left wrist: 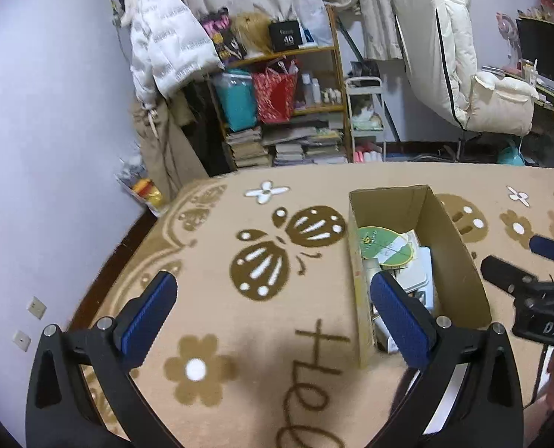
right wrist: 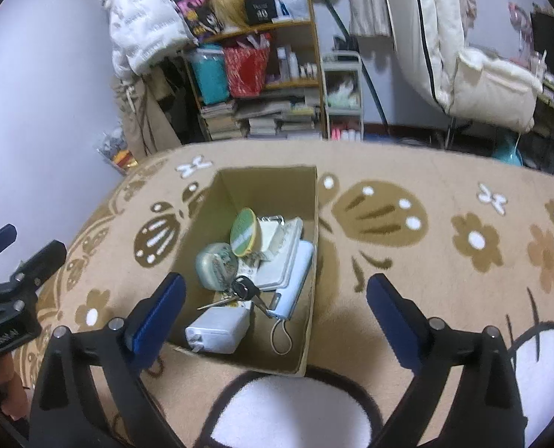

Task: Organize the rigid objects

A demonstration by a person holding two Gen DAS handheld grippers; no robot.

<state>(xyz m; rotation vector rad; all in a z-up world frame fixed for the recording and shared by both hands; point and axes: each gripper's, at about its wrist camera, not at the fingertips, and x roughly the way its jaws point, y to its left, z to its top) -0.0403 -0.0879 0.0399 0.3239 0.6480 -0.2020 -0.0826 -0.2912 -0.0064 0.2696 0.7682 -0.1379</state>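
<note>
Both tools empty above a filled box on the blanket

We see a tan patterned blanket (right wrist: 445, 171) carrying an open cardboard box (right wrist: 269, 186) packed with a white charger (right wrist: 217, 330), a pale blue power bank (right wrist: 292, 280), a green round tin (right wrist: 244, 230) and keys (right wrist: 244, 291). Our left gripper (left wrist: 273, 311) and right gripper (right wrist: 275, 310) both hang spread apart, holding nothing. Reaching in, we judge a finger could catch the box's wall and shift it, or snag the keys.

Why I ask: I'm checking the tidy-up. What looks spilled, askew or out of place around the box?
Nothing stands out. The cardboard box sits upright on the blanket, with the white charger, keys and power bank inside. Both grippers are open and empty.
</note>
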